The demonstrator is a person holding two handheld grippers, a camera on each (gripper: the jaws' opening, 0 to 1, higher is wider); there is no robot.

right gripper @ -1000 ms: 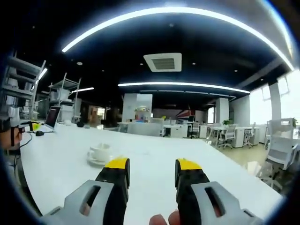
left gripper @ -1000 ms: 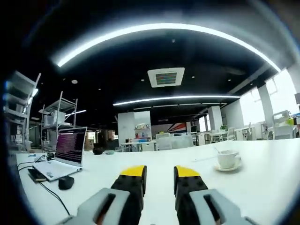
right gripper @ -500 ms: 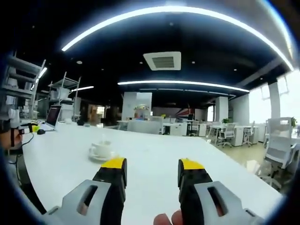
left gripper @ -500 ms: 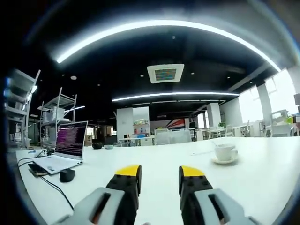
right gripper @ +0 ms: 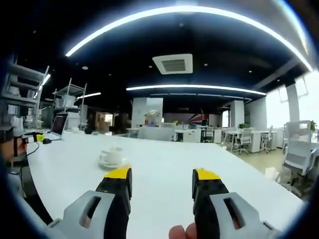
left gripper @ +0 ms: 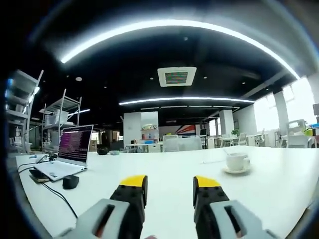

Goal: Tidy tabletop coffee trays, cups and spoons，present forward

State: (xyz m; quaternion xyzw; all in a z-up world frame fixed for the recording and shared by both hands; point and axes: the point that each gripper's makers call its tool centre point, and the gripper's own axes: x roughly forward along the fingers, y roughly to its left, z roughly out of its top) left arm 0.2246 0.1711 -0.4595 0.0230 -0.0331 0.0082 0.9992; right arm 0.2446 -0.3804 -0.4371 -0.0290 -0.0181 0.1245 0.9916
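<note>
So far nothing is held: the left gripper [left gripper: 169, 183] and right gripper [right gripper: 162, 175] both stand spread and empty over the white table [left gripper: 164, 172]. A cup [left gripper: 237, 161] on its saucer [left gripper: 237, 170] waits at right of centre in the left gripper view; reaching it seems the next move.

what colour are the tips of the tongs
Yellow tips on black tongs, clearest in the right gripper view.

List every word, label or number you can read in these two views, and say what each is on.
None can be read.
Laptop screen: lines of text on a dark ground, too small and blurred to read.
White cup on its saucer: no print visible.
Ceiling unit: coloured stripes, no legible lettering.
</note>
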